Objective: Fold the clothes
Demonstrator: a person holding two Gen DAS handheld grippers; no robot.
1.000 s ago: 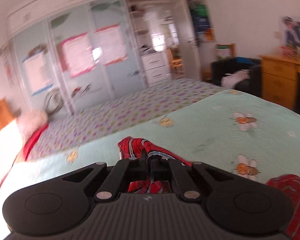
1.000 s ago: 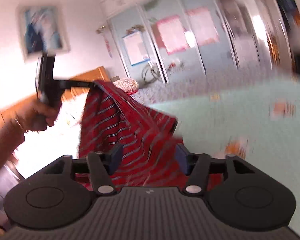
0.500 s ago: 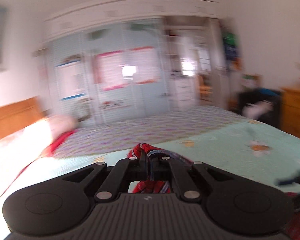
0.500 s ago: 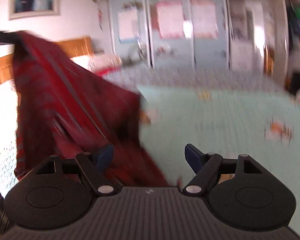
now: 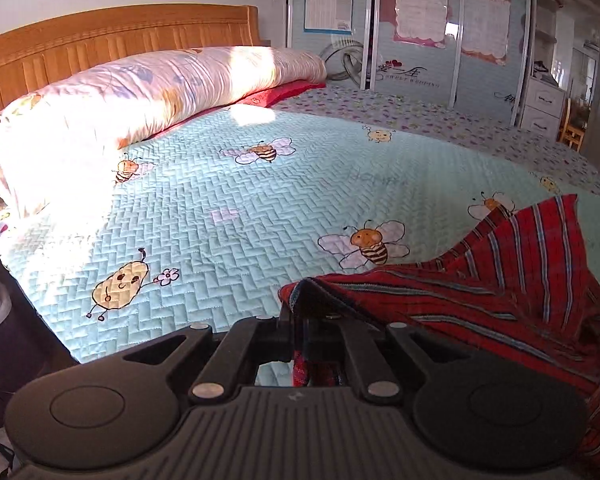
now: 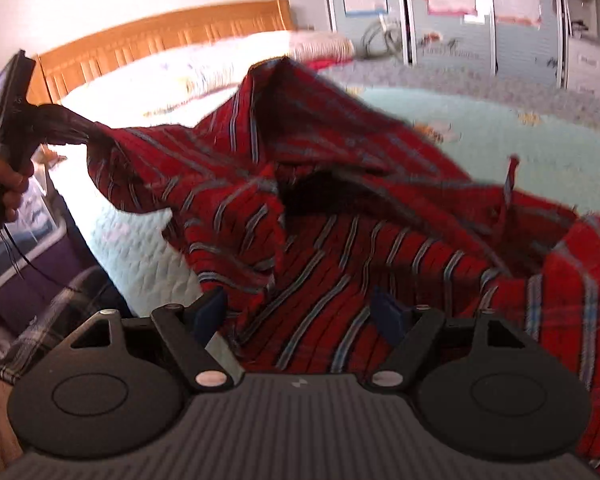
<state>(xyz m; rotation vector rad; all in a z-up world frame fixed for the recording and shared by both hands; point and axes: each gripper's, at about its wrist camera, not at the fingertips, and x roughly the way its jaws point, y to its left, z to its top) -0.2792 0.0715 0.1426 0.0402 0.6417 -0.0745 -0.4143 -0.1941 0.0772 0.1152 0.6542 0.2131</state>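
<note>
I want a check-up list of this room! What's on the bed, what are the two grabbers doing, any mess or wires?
Surface: bee-print quilt on a bed, sunlit near the pillows.
Job's things: red striped shirt, unfolded, one corner lifted.
Clutter: long floral pillow; a second red plaid cloth beside the shirt.
Grippers: left gripper shut on the shirt's corner; right gripper open, cloth between its fingers.
Cables: thin wire hanging below the hand.
Surroundings: wooden headboard, wardrobe doors with posters.

The shirt is soft striped woven cloth. The bedspread is quilted matt cloth; the far headboard is ribbed, satin-finished wood. The left gripper is matt black plastic with metal pins.
</note>
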